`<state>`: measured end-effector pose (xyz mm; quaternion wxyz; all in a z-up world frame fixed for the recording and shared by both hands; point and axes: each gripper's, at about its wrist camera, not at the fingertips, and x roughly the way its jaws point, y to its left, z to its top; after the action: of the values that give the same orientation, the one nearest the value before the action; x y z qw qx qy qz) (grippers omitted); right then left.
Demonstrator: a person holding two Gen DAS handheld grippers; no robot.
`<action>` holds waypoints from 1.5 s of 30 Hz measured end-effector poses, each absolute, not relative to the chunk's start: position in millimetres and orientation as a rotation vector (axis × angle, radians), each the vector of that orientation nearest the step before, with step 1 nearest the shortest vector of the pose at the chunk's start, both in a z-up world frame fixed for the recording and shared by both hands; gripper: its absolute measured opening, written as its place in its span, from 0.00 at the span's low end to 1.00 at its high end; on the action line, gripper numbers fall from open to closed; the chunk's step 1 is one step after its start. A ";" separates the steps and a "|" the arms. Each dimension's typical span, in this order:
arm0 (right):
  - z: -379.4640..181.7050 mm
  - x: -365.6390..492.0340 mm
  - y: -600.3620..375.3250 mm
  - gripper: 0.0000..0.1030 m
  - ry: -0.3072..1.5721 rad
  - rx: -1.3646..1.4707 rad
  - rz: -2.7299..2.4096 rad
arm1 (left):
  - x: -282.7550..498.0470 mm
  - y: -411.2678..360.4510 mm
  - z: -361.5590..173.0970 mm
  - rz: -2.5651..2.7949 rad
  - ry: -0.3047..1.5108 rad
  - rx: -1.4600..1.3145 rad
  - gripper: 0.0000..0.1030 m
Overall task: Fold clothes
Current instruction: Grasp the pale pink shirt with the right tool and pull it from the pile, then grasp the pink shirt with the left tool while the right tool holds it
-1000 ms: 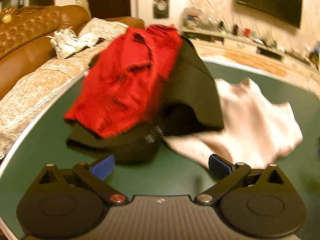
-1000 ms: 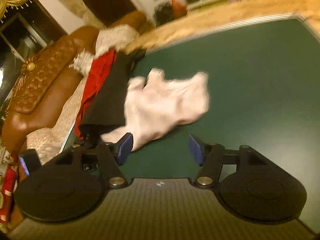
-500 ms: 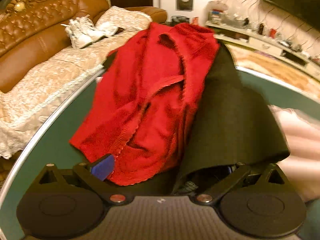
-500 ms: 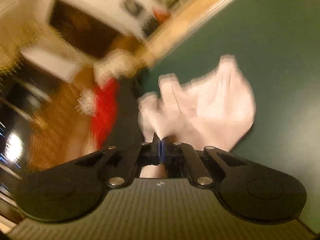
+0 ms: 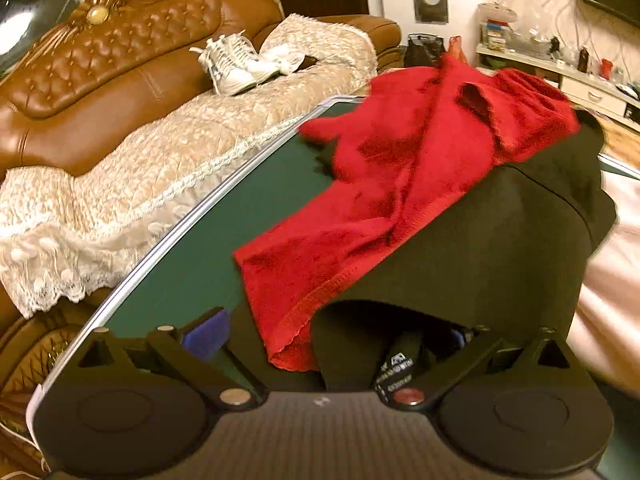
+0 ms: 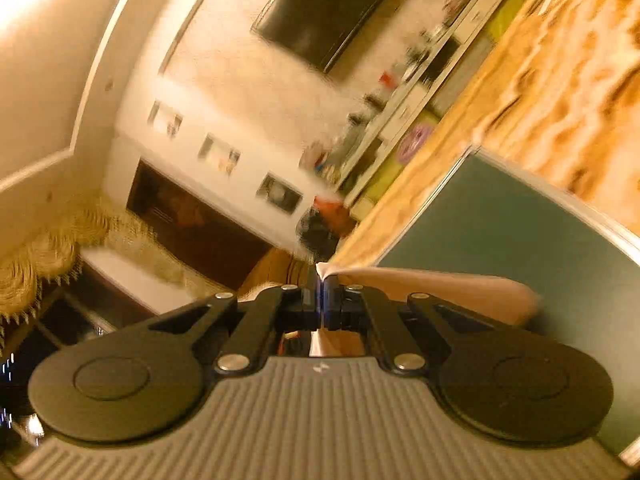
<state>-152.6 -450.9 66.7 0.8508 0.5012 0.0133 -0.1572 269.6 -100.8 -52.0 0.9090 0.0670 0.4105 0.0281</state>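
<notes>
Clothes heaped on green desk: red garment draped over black garment, pale pink garment just beside, at right edge of left view. Left hand-held gripper spread wide around near edge of pile, left blue pad on bare desk, right pad hidden under black cloth. Right hand-held gripper pinched tight on pale pink cloth, tilted, above desk corner. Sofa with white sneakers behind.

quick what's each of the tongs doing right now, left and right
Left tongs: open, wide apart around the near edge of the red garment and black garment, gripping nothing.
Right tongs: shut on the pale pink garment.
</notes>
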 end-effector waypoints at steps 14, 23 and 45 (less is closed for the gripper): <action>37.9 -200.2 -466.6 0.06 0.258 0.944 -0.571 | 234.0 -150.2 -32.6 -0.100 0.694 0.321 0.97; -27.4 -184.6 -488.1 0.31 0.587 0.969 -0.707 | 66.3 -230.7 -24.5 -0.852 0.653 0.512 0.99; -42.1 -180.2 -440.4 0.50 0.738 0.850 -0.637 | 79.1 -270.9 -29.2 -0.689 0.913 0.349 0.02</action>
<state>-180.2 -440.4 -42.1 0.7979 0.3962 0.3438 -0.2969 79.1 -270.8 -29.2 0.8264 0.1645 0.4298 -0.3245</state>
